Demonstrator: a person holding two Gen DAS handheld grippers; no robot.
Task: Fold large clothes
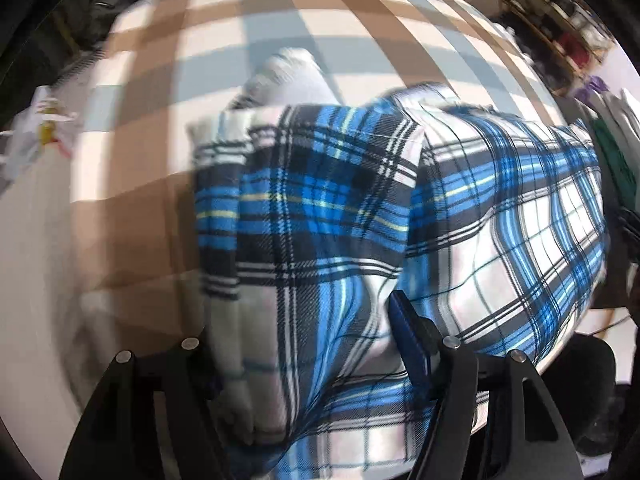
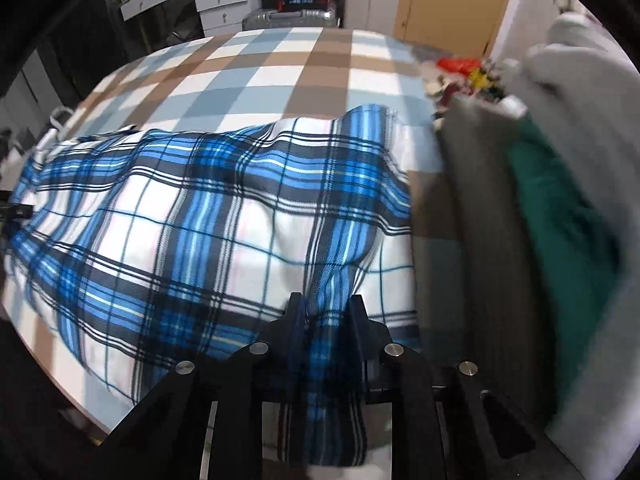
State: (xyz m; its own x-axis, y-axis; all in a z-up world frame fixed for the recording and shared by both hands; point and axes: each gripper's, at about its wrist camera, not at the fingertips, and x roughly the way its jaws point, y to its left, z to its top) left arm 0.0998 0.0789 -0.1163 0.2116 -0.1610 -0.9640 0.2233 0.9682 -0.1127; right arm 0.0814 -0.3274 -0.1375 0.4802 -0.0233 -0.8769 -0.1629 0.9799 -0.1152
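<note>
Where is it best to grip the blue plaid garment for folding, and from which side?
Grip the blue plaid garment at its near hem, coming steeply from above. It lies spread across the bed, so only edges offer a pinchable fold.

A blue, white and black plaid garment [image 2: 224, 208] lies on a brown, pale-blue and white checked cover [image 2: 280, 64].

we see checked brown-blue-white bedspread [image 2: 280, 68]; beyond it white drawer unit [image 2: 216, 0], silver suitcase [image 2: 292, 20], tan door [image 2: 456, 0]; red and yellow clutter [image 2: 468, 72] at bed's right edge.
</note>
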